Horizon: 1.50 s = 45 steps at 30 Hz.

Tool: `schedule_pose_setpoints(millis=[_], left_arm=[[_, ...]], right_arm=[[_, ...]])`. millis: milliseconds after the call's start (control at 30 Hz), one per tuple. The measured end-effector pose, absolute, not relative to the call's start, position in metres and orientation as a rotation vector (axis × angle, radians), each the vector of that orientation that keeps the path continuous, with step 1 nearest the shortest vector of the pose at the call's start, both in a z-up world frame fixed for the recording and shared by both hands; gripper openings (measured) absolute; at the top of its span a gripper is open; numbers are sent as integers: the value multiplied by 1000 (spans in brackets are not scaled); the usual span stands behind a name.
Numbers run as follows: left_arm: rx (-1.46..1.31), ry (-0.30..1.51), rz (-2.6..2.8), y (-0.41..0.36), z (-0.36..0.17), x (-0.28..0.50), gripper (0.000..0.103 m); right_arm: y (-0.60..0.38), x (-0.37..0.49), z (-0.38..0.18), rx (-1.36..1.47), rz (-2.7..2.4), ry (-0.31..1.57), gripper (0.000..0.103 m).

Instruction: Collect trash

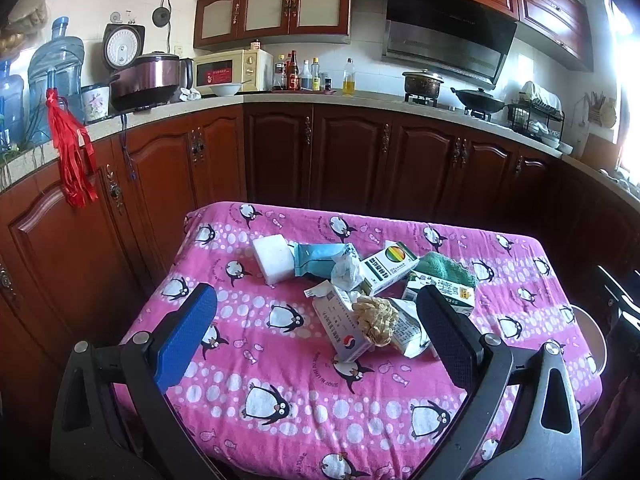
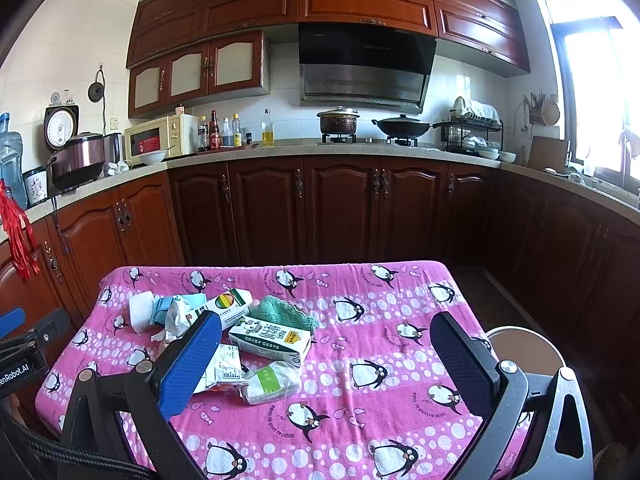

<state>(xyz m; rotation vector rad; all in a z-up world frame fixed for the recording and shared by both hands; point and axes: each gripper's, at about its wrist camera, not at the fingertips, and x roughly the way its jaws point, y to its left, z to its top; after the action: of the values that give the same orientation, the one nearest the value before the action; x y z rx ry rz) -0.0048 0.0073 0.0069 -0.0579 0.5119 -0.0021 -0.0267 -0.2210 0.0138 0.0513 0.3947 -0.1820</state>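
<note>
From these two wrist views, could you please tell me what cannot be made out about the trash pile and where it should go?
- Flattened carton: right wrist view, partly hidden by the right gripper blue finger.
- Milk carton: left wrist view, partly hidden by the left gripper dark finger.
- Round container beside the table: right view, interior hidden by the finger.
- Box print: too small in both views.

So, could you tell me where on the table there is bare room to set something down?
The table is bare on its right half, from the green cloth and milk carton across to the right edge, and along the near strip between the grippers. The far-left part is crowded: white foam block, rainbow box and crumpled wrappers overlap.
</note>
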Motion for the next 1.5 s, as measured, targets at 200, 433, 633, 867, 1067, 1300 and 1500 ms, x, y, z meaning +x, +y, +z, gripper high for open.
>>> schedule_pose_setpoints(millis=[200, 433, 633, 867, 1067, 1300, 1500], left_arm=[[-59, 515, 4, 9, 5, -5, 100], [-59, 516, 3, 10, 5, -5, 100], [-58, 515, 4, 10, 5, -5, 100], [-55, 515, 2, 9, 4, -4, 100], [-53, 515, 1, 7, 4, -4, 100], [-55, 513, -1, 6, 5, -2, 100], [-55, 517, -9, 5, 7, 0, 100]], right_arm=[[-220, -26, 14, 47, -179, 394, 103], [-219, -25, 15, 45, -182, 395, 103], [-219, -23, 14, 44, -181, 401, 103], [-221, -22, 11, 49, -188, 402, 103], [-222, -21, 11, 46, -189, 401, 103], [-223, -20, 12, 49, -190, 402, 103], [-222, -20, 11, 47, -192, 401, 103]])
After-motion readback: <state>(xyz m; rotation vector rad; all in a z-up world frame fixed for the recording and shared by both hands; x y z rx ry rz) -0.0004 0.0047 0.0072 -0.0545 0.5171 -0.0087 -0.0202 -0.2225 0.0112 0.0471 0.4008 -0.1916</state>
